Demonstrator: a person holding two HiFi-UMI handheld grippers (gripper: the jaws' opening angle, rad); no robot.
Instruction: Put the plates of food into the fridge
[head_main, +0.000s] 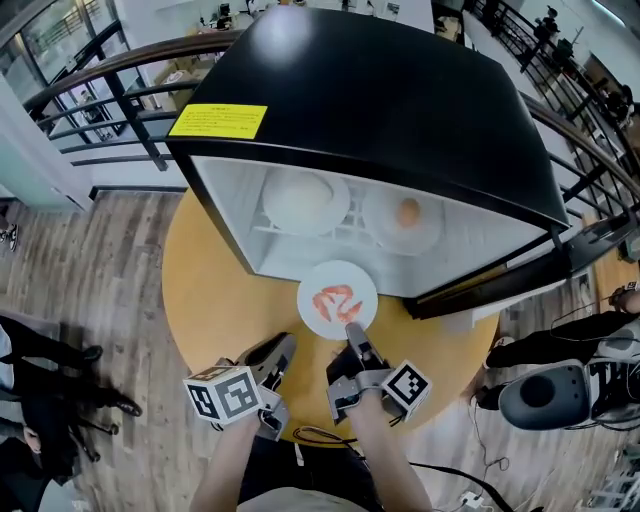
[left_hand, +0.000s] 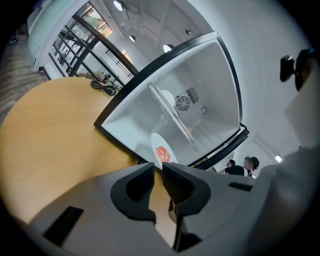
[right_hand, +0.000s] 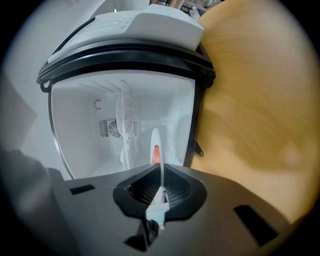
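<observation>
Two grippers are nearest. The left gripper (left_hand: 158, 176) has its jaws a narrow gap apart, empty. The right gripper (right_hand: 161, 189) pinches the rim of the near plate (head_main: 337, 298) above the table (head_main: 215, 270), at the mouth of the single fridge (head_main: 380, 90). Farther in, two more: the left plate (head_main: 305, 200) and the right plate (head_main: 405, 222).

Your left gripper (left_hand: 158, 168) fills the bottom of the view. Its jaws stand a narrow slit apart with nothing between them, and only the yellow surface (left_hand: 55, 130) shows through. Just past the jaw tips, a white plate (left_hand: 159, 144) of reddish food (left_hand: 163, 154) shows at the mouth of the open fridge (left_hand: 215, 95). Inside you see a wire shelf (left_hand: 172, 117) and a round fan (left_hand: 182, 103) on the back wall. A dark cable (left_hand: 102, 87) lies at the surface's far edge.
</observation>
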